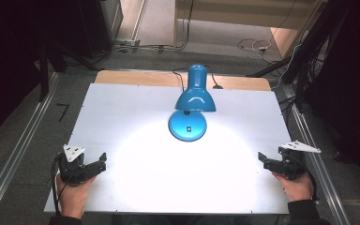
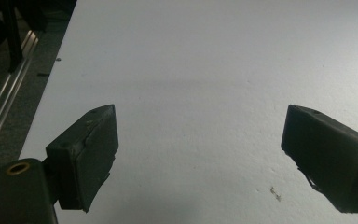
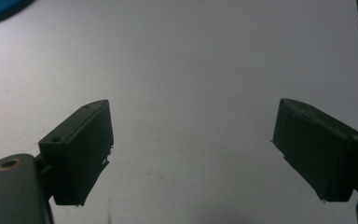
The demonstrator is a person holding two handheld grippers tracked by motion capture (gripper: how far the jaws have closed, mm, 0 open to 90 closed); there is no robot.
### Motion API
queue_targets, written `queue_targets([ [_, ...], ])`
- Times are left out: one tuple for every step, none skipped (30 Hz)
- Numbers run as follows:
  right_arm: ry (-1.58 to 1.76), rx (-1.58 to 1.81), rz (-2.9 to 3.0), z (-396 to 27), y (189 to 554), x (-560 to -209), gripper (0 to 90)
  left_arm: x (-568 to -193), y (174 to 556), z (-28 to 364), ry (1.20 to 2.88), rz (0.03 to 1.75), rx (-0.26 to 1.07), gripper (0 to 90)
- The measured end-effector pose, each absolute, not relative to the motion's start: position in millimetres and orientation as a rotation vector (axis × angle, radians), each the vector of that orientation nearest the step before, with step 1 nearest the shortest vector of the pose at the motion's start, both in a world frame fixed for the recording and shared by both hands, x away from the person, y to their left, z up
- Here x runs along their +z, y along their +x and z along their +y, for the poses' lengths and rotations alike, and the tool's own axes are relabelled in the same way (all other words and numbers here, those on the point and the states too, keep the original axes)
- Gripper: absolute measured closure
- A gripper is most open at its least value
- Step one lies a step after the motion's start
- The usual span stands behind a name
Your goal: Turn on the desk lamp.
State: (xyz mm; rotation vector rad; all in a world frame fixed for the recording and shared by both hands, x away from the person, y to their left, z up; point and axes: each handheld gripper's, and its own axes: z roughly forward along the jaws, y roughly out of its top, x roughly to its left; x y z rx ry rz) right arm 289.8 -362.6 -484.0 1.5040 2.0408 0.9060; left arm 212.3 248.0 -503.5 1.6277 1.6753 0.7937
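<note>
**A:** Lamp question, but closest stuff first, what are the grippers doing?

**B:** left gripper (image 1: pixel 102 161) sits at the near left corner of the white table (image 1: pixel 122 108), held by a hand (image 1: pixel 75 194) coming in from the bottom edge; jaws spread wide, nothing between them; its own view shows the gap over bare tabletop (image 2: pixel 200 93)

**A:** and the other one?

**B:** right gripper (image 1: pixel 261 158) is at the near right edge, also in a hand (image 1: pixel 296 185); jaws wide apart too, gripping nothing; they point inward toward the middle

**A:** so where's the lamp then?

**B:** blue lamp (image 1: pixel 192 101) stands toward the far middle of the table, well apart from both grippers; round base (image 1: pixel 187 126) flat on the surface, shade tipped down over it; bright pool of light on the table in front; a dark cord runs off behind it; past the table it's floor with cables (image 1: pixel 251 45)
</note>
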Motion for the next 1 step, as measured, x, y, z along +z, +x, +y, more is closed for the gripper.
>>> queue_targets([
  [1.543,0.887,2.028,-369.3,290.7,-488.5,8.6,-503.8,212.7,247.7,1.628,1.674,0.795,11.5],
])
